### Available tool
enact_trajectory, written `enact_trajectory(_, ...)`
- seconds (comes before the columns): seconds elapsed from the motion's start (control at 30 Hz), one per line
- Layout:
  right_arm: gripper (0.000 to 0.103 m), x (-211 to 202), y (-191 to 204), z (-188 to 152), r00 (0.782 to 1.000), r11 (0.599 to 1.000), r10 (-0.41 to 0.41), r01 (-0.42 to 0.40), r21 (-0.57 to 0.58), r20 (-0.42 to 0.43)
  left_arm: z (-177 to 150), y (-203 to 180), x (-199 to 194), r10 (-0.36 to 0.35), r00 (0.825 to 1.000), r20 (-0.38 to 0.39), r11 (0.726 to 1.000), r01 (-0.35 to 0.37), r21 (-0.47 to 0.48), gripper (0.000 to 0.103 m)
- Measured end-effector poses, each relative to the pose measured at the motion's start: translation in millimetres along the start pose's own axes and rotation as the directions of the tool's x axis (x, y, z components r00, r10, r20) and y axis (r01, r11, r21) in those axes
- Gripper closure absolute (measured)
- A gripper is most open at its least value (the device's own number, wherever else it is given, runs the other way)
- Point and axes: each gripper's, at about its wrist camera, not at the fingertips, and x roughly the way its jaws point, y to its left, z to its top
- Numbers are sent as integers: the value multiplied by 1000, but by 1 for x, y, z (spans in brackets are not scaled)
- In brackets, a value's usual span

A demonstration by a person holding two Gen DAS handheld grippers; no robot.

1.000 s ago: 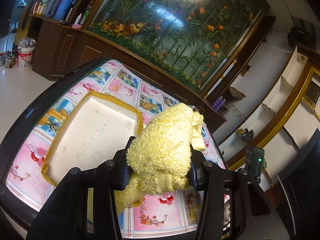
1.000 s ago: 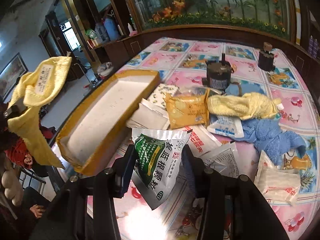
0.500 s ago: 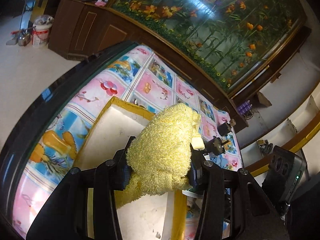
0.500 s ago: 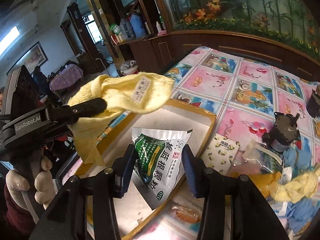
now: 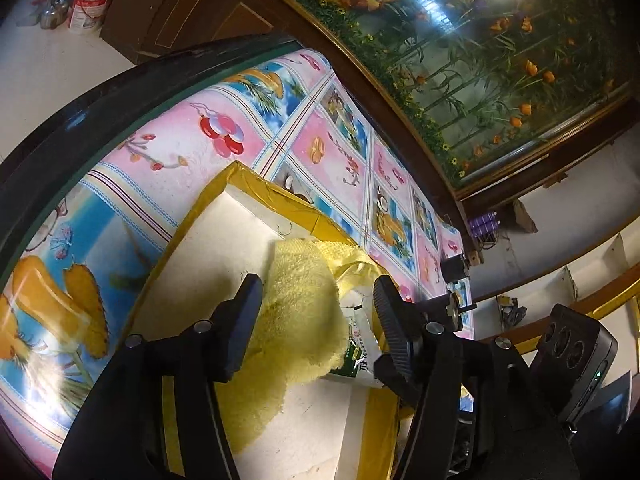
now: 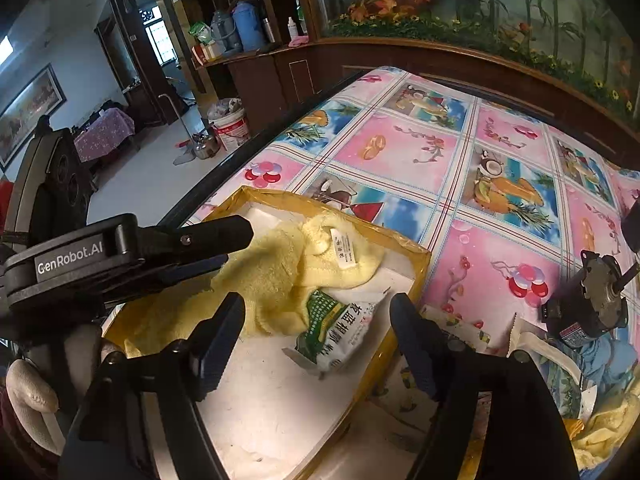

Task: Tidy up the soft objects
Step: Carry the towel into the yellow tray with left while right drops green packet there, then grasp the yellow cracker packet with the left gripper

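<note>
A yellow towel [image 5: 298, 320] lies spread in the white tray with yellow rim [image 5: 248, 176]. A green and white packet [image 5: 356, 356] lies in the tray beside it, partly under the towel's edge. My left gripper [image 5: 318, 312] is open just above the towel. In the right wrist view the towel [image 6: 280, 268] and the packet [image 6: 336, 328] lie in the tray [image 6: 416, 264]. My right gripper [image 6: 316, 336] is open above the packet. The left gripper [image 6: 224, 246] also shows there, over the towel's left side.
The table has a glossy pink and blue picture cloth [image 6: 440, 152]. A small dark motor [image 6: 596, 300], packets and blue and yellow cloths [image 6: 604, 436] lie to the right of the tray. A dark wooden cabinet [image 6: 280, 68] stands behind.
Both grippers moved over the tray and opened. The yellow towel dropped from the left gripper and the packet from the right gripper; both now lie in the tray.
</note>
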Motion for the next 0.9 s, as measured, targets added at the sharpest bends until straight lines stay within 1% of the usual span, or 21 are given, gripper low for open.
enact_trajectory(0.07,28,-12,-4,-2,1000,1000,-5,4,24,25,-1,-3,-11,18,1000,5,1000,-18,18,45)
enact_trajectory(0.13,28,-31,-11,-8,998,999,13,-16,52,60,-6,-10,-23,30,999,16,999,-31,43,45)
enact_trajectory(0.2,28,-58,-21,-17,994,997,2,-10,73,110,-18,-23,-37,42,998,43,993,-46,106,45)
enact_trajectory(0.3,28,-100,-38,-32,982,994,-40,20,105,186,-40,-48,-50,82,993,84,972,-98,215,45)
enact_trajectory(0.37,28,-128,-48,-48,960,988,-124,98,116,251,-58,-65,-56,82,991,102,953,-108,282,45)
enact_trajectory(0.4,28,-142,-53,-58,944,983,-169,140,120,284,-65,-76,-56,77,992,102,942,-106,317,45)
enact_trajectory(0.43,26,-152,-60,-68,932,978,-198,166,128,305,-74,-88,-54,75,992,97,926,-105,363,45)
enact_trajectory(0.47,19,-156,-67,-77,931,975,-208,172,141,301,-82,-98,-51,80,993,91,910,-110,400,45)
enact_trajectory(0.53,19,-158,-90,-93,948,966,-214,169,198,234,-97,-118,-43,85,993,76,883,-111,457,45)
enact_trajectory(0.57,19,-159,-99,-101,953,961,-211,162,223,217,-104,-126,-38,83,995,62,874,-102,476,45)
enact_trajectory(0.67,19,-166,-125,-130,958,947,-207,145,288,197,-120,-148,-16,81,997,5,856,-72,512,45)
enact_trajectory(0.73,19,-172,-139,-149,960,937,-202,131,325,194,-127,-161,5,105,994,-25,830,-73,552,45)
enact_trajectory(0.8,19,-177,-150,-164,960,927,-200,121,354,195,-132,-172,29,135,990,-41,797,-84,598,45)
enact_trajectory(0.9,19,-181,-163,-179,959,918,-197,108,382,203,-138,-186,58,185,982,-20,732,-124,669,45)
